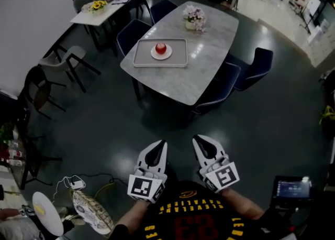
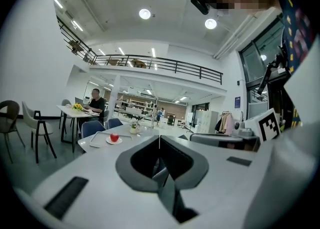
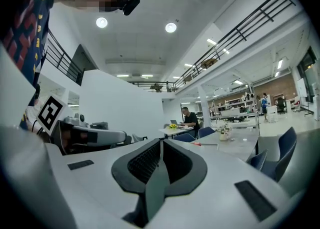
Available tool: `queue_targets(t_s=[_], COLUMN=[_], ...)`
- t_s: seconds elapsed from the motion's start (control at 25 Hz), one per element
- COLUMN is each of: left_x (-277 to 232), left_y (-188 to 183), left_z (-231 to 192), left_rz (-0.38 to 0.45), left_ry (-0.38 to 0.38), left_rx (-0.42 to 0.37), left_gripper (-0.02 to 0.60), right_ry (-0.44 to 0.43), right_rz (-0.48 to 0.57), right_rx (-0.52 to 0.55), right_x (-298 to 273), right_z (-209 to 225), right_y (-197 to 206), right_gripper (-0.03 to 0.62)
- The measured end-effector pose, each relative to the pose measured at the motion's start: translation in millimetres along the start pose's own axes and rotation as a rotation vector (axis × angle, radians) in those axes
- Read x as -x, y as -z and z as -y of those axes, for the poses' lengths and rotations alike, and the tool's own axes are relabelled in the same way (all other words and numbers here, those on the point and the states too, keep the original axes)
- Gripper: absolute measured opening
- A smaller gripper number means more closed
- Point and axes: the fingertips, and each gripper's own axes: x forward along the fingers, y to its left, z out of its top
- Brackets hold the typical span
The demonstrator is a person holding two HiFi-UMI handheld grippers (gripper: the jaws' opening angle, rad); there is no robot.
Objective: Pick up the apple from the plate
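Observation:
A red apple (image 1: 160, 48) sits on a small white plate (image 1: 160, 54) inside a grey tray (image 1: 142, 60) on the marble table (image 1: 209, 55), far ahead of me. In the left gripper view the apple (image 2: 114, 137) shows small and distant, left of the jaw tips. My left gripper (image 1: 163, 143) and right gripper (image 1: 196, 139) are side by side near my body over the dark floor, well short of the table. Both are shut with nothing between the jaws, as the left gripper (image 2: 159, 137) and right gripper (image 3: 161, 141) also show in their own views.
Blue chairs (image 1: 254, 68) ring the marble table, and a flower vase (image 1: 193, 19) stands at its far end. A person sits at a second table (image 1: 102, 11) with yellow flowers (image 1: 97, 6). Grey and dark chairs (image 1: 65, 61) stand at the left. Cables and clutter (image 1: 78, 184) lie by my feet.

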Motion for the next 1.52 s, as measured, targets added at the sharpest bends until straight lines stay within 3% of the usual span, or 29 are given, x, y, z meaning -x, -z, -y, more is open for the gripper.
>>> queue_targets(t_s=[0.32,0.52,0.64,0.8,1.04,1.32,1.52], left_x=[-31,-47,-59,-78,-121,-202,-266], left_y=[-29,-39,-34,-30,-27,-41,-39], left_z=[-105,-157,-171,-176,-212,-257,-268], left_rz=[0.074,0.075,0.042,0.004,-0.042,-0.072,-0.144], left_ry=[0.020,0.028,0.041,0.066,0.066,0.018,-0.003], left_rx=[0.059,0.071,0.098,0.113,0.081,0.106,0.056], left_gripper=[0.002,0.002,0.002,0.002,0.040,0.043,0.043], right_ry=[0.077,0.121,0.114,0.090,0.042,0.011,0.023], right_rz=[-0.141,-0.162,-0.179,-0.186,-0.163,-0.164,-0.250], right_rx=[0.015,0.023,0.030,-0.019,-0.060,-0.093,-0.080], right_x=[-98,-140,-158,-180,-242,-312,-349], right_z=[14,25,25,30,52,112,165], right_y=[11,17,15,24,30,27,35], right_gripper=[0.008,0.009,0.010,0.056,0.060,0.060,0.060])
